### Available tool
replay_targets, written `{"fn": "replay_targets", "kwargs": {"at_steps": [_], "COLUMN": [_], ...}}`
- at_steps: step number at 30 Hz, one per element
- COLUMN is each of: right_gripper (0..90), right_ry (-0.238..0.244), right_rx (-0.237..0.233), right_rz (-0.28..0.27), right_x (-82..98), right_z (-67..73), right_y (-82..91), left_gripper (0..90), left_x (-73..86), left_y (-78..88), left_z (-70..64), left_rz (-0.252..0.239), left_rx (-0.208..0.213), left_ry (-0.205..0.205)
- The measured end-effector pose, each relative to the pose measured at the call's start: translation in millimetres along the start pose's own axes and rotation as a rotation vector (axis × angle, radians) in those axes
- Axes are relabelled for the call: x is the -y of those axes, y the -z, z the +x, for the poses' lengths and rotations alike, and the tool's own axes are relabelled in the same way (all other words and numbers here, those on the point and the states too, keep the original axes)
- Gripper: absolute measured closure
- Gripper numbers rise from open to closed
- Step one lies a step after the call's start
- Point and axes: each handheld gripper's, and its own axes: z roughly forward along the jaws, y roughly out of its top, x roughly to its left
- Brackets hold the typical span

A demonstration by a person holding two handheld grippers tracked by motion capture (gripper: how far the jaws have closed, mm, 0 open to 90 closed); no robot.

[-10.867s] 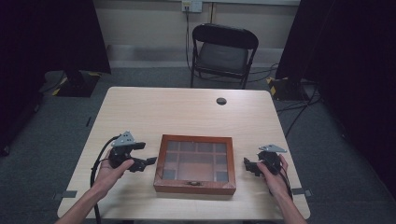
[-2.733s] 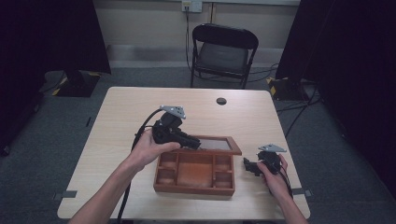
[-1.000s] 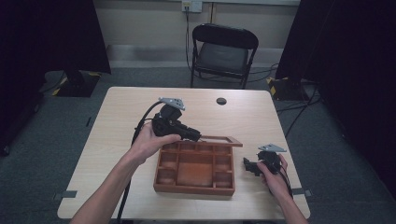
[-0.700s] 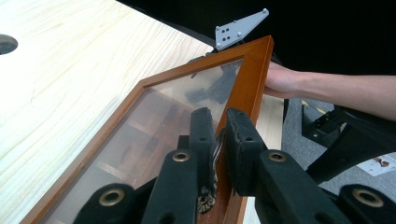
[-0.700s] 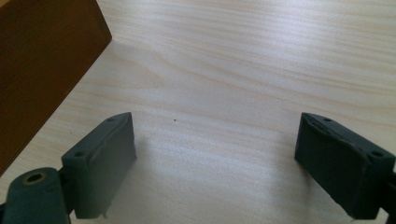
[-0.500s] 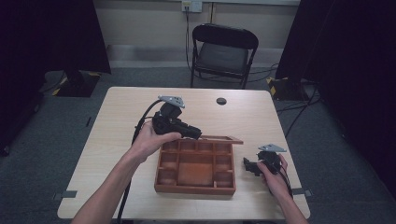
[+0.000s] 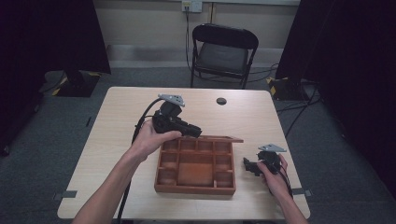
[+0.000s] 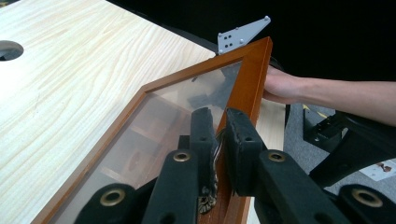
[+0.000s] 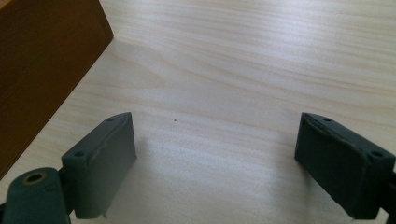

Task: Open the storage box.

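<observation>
My left gripper (image 7: 196,132) is clamped on the glass lid (image 8: 187,121) of the wooden compartment box (image 7: 196,168). In the left gripper view my two black jaws rise from the bottom centre with only a thin gap between them, pinching the small brass latch (image 8: 212,184) on the lid's front rail. The lid's red-brown frame runs from there to the upper right of the frame, and its glass pane spreads to the left, with the box's dividers dimly visible through it. In the high view the lid stands raised off the box, seen nearly edge-on as a thin bar along the box's far side, just above centre. My left hand (image 7: 152,137) wraps the gripper body from the left, my forearm running up from the bottom left, and the gripper points right toward the lid's edge.

My right gripper (image 9: 215,163) is wide open with nothing between its jaws. In the right gripper view they frame bare light wood of the table (image 9: 261,60), with a corner of the box at the upper left, clear of the jaws. In the high view it sits in the lower right, just beside the box's right side, my right hand (image 7: 273,172) resting low on the table.
</observation>
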Motion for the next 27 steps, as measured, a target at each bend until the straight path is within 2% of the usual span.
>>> {"fn": "replay_targets", "kwargs": {"at_steps": [27], "right_gripper": [11.4], "right_ry": [0.004], "right_rx": [-0.002], "right_rz": [0.0], "right_x": [-0.2], "right_z": [-0.2], "right_y": [-0.2], "left_gripper": [82.5], "left_x": [-4.5], "left_y": [1.5], "left_z": [3.4], "left_rz": [-0.015], "left_rx": [-0.01], "left_ry": [0.002]}}
